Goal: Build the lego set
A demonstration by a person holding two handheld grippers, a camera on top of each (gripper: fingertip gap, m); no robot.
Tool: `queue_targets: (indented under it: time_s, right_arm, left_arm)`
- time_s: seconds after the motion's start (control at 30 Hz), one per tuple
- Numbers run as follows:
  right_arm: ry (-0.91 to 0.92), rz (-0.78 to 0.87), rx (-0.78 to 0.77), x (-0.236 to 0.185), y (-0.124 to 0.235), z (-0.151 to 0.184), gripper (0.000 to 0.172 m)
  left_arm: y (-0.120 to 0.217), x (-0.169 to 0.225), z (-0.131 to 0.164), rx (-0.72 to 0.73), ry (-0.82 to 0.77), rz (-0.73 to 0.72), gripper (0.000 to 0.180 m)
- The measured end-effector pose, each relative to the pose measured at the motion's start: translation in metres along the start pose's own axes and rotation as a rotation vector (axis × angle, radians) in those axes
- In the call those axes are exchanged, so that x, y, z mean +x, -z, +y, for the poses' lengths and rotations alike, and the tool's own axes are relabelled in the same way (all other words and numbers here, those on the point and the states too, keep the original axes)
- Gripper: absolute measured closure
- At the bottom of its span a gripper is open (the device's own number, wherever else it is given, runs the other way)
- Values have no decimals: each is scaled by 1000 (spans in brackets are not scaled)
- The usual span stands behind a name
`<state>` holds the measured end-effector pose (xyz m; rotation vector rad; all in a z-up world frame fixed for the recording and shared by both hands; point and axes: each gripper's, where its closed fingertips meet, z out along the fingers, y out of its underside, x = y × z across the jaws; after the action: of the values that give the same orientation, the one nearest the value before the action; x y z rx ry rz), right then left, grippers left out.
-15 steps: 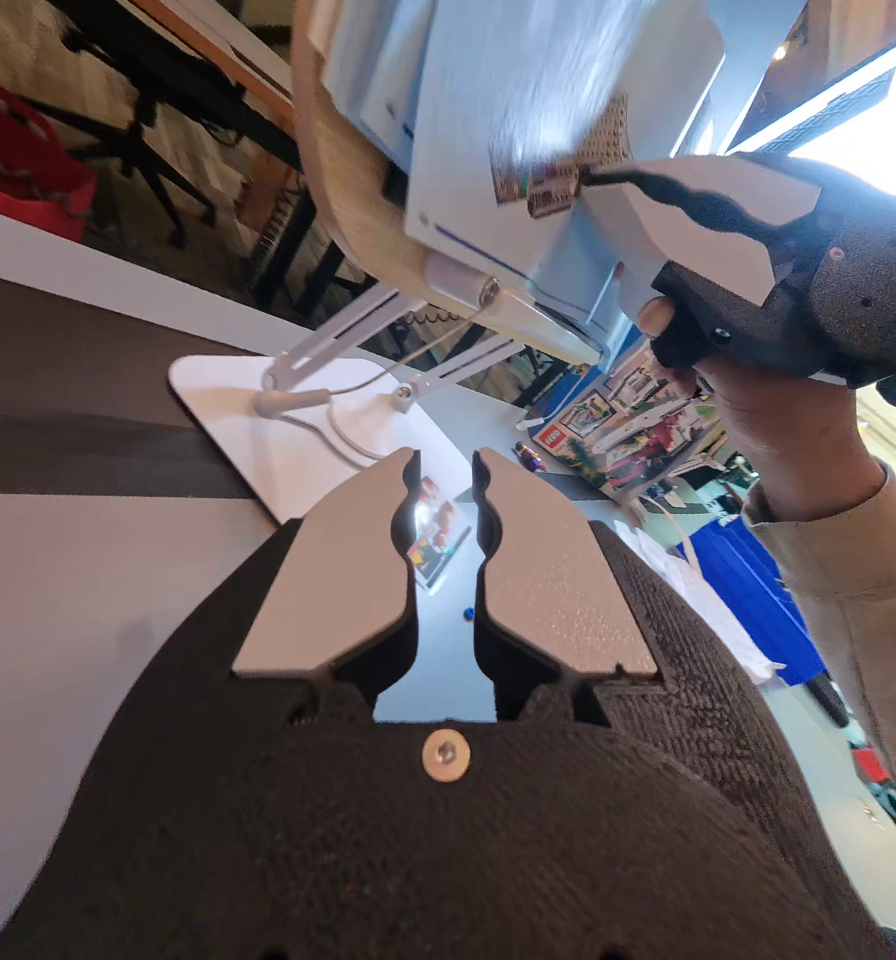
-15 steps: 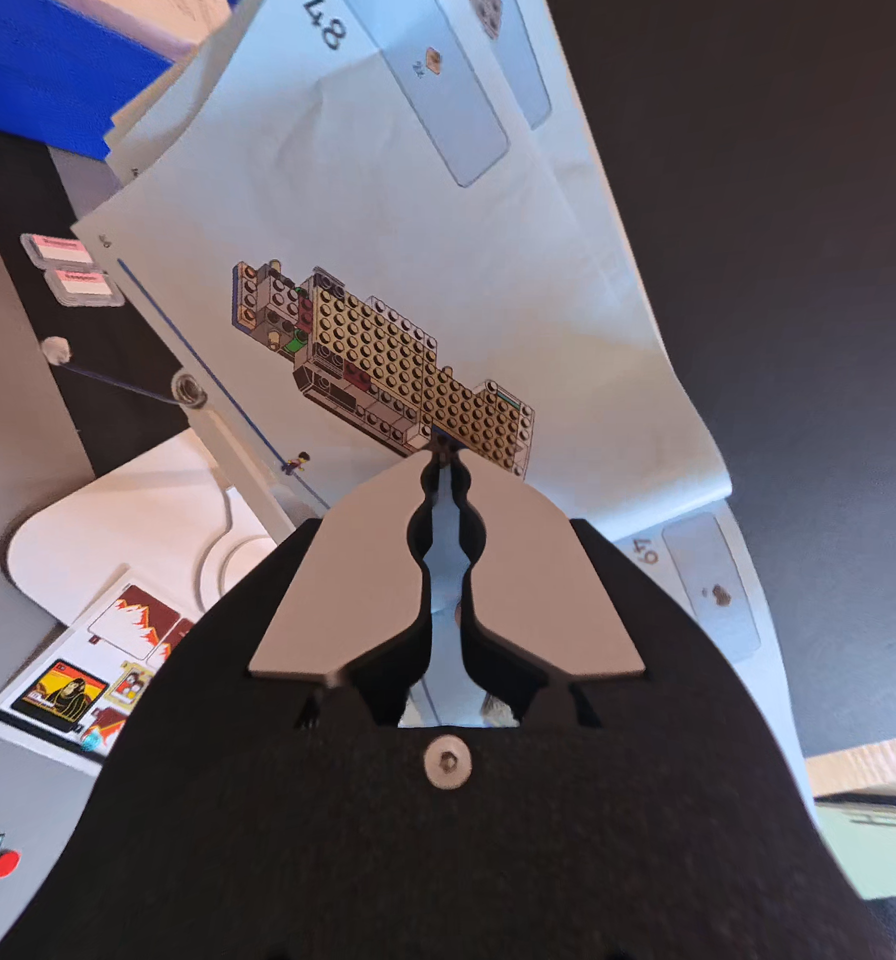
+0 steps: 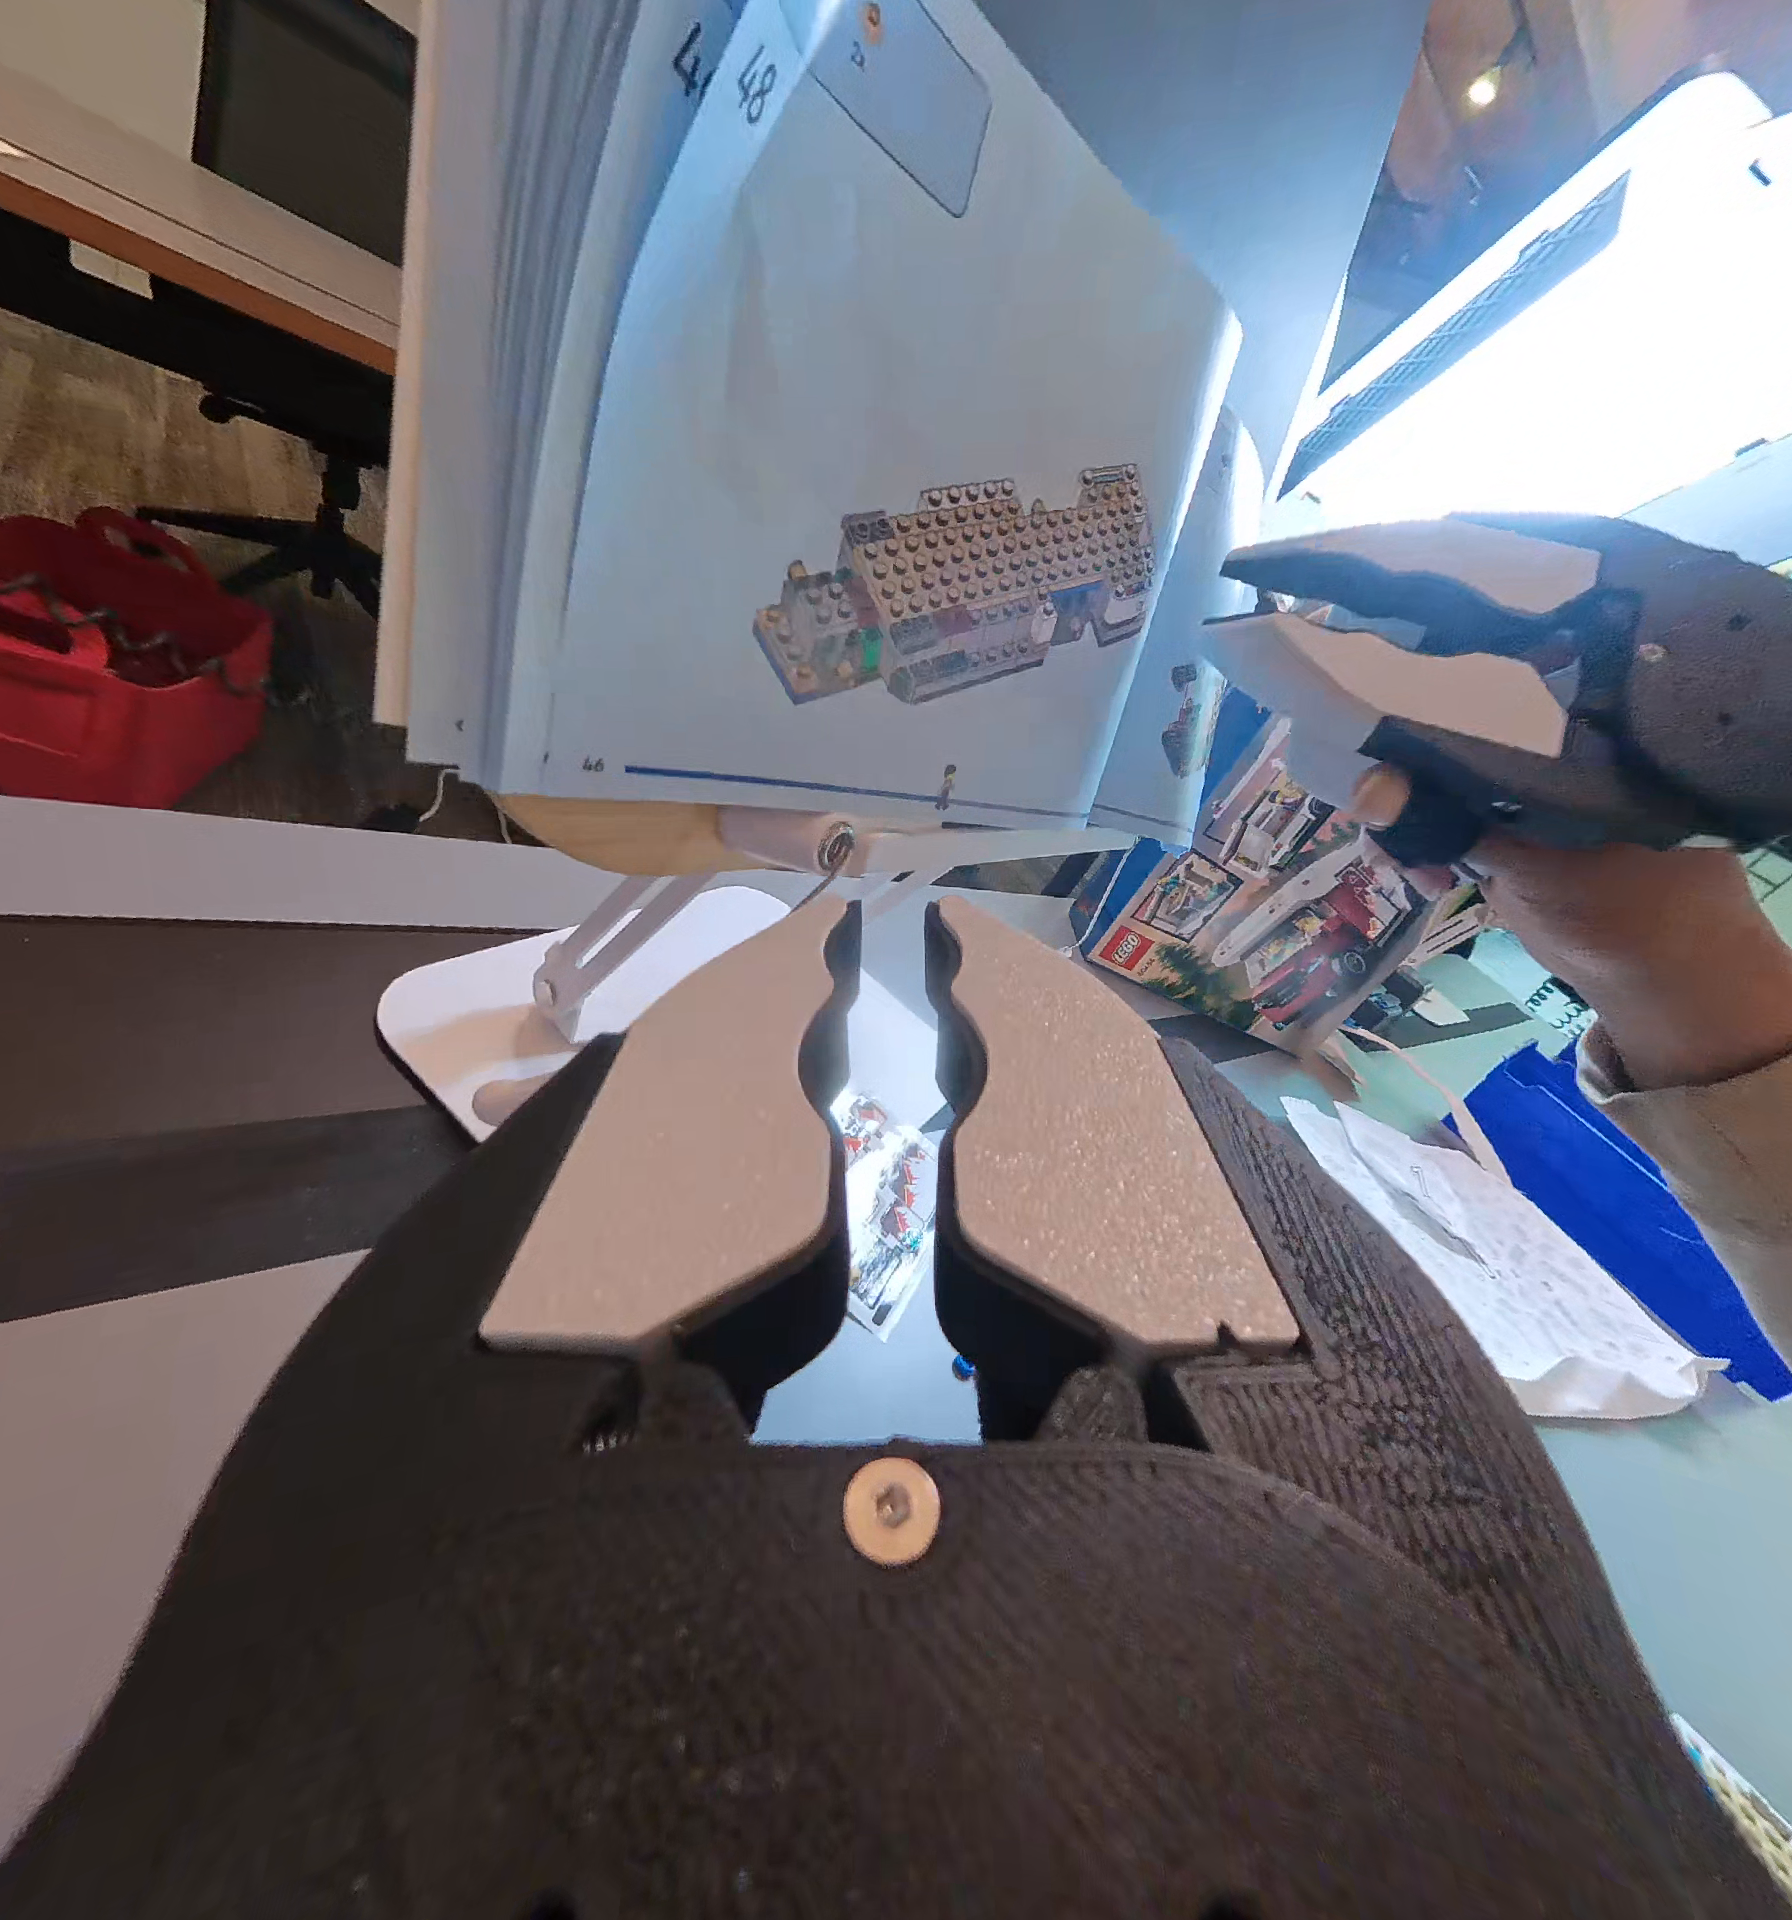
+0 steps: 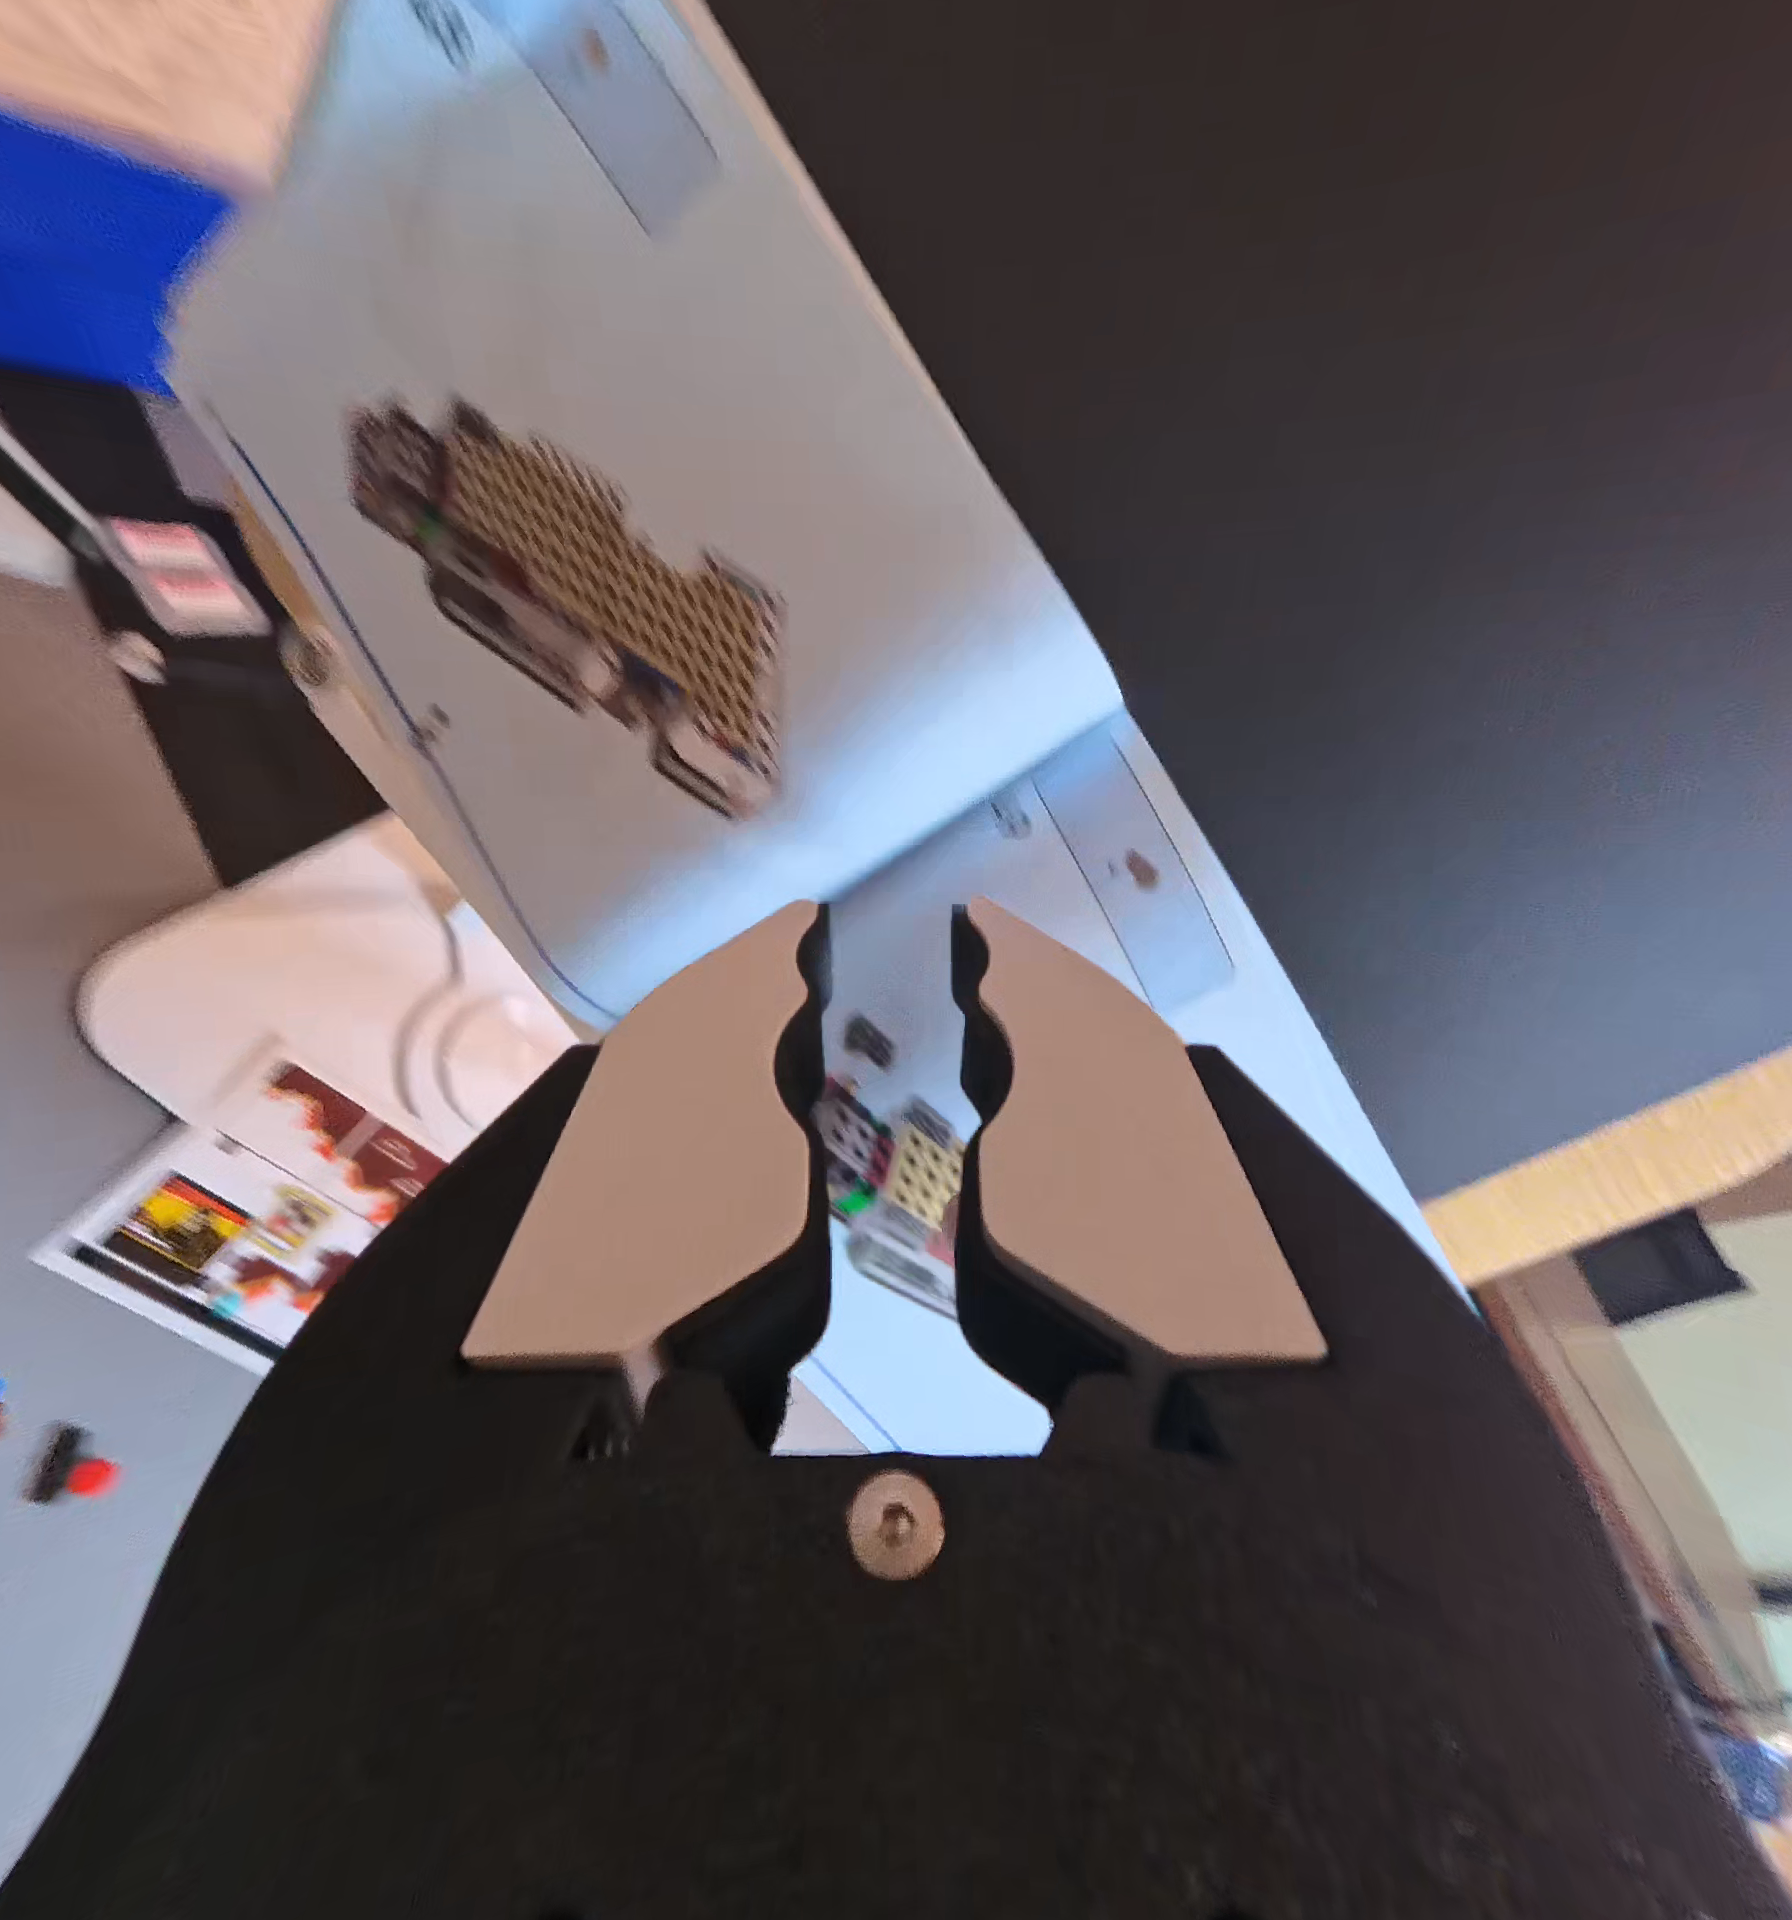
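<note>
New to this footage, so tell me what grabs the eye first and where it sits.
A pale blue instruction booklet, propped open on a white stand, fills the upper middle of the left wrist view; its page shows a tan studded brick build. The right gripper reaches in from the right at the page's edge, jaws apart. The left gripper, empty, points below the booklet, with a colourful toy box to its right.

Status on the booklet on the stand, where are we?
Done: one page lies over the left side, bowed, on the stand. In hand: nothing; right tool is open beside that page's edge, left tool open, low before the stand. Left: page not flat.
</note>
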<state>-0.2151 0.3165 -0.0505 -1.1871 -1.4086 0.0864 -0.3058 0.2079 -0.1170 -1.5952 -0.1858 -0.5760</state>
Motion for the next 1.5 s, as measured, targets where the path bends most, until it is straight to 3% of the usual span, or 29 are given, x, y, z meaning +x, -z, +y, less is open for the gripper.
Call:
queue_targets:
  time_s: [0.13, 0.23, 0.4, 0.67, 0.8, 1.0, 1.1, 1.23, 1.4, 1.5]
  right_arm:
    - [105, 51, -88, -2, -18, 24, 141]
    - [286, 130, -117, 3, -28, 21, 133]
    - [368, 129, -118, 6, -33, 12, 117]
    - [217, 91, -49, -6, -26, 3, 121]
    - [144, 67, -9, -14, -23, -5, 123]
    - [177, 88, -28, -26, -37, -13, 126]
    - [146, 79, -1, -26, -35, -13, 126]
    - [-4, 63, -25, -10, -8, 14, 124]
    - [-28, 124, -164, 20, 4, 88, 124]
    - [-40, 160, -129, 35, 1, 87, 121]
  left_arm:
    - [-4, 2, 12, -5, 38, 13, 170]
    - [-10, 8, 23, -31, 38, 30, 170]
    - [-17, 20, 25, -52, -32, 43, 170]
    - [-9, 13, -4, 10, -78, -21, 169]
    - [-4, 36, -21, 37, -242, -16, 173]
    - [-54, 51, -11, -117, -483, -45, 177]
    - [-78, 33, -11, -170, -574, -154, 180]
    - [-89, 18, -12, -228, -545, -210, 180]
    - [-91, 16, -13, -273, -575, -241, 180]
    - [-93, 16, -14, -274, -597, -262, 180]
